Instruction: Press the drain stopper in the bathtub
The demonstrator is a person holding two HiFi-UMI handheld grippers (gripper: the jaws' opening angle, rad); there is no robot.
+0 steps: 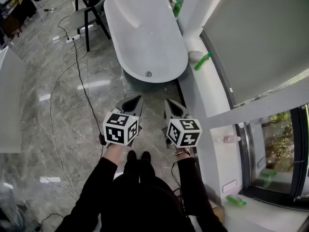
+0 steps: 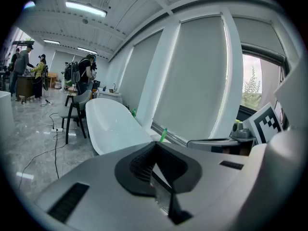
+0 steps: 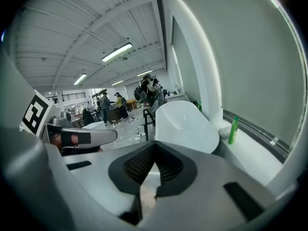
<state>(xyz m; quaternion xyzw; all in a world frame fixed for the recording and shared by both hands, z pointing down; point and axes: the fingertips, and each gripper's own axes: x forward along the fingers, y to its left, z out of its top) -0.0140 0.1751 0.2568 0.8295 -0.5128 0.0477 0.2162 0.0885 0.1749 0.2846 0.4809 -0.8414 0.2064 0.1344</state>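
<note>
A white oval bathtub (image 1: 145, 28) stands on the grey marble floor ahead of me. Its small round metal drain stopper (image 1: 148, 74) sits in the tub's near end. My left gripper (image 1: 138, 100) and right gripper (image 1: 168, 104) are held side by side above the floor, short of the tub's near rim, both pointing at it. Each is shut with nothing between its jaws. The left gripper (image 2: 155, 147) looks at the bathtub (image 2: 113, 124) from outside. The right gripper (image 3: 155, 150) sees the bathtub (image 3: 185, 121) too. Neither gripper view shows the stopper.
A white window ledge (image 1: 205, 88) runs along the tub's right side, with a green bottle (image 1: 203, 61) lying on it. A dark chair (image 1: 89, 13) stands left of the tub. A black cable (image 1: 79, 76) trails over the floor. People stand far off (image 2: 24, 73).
</note>
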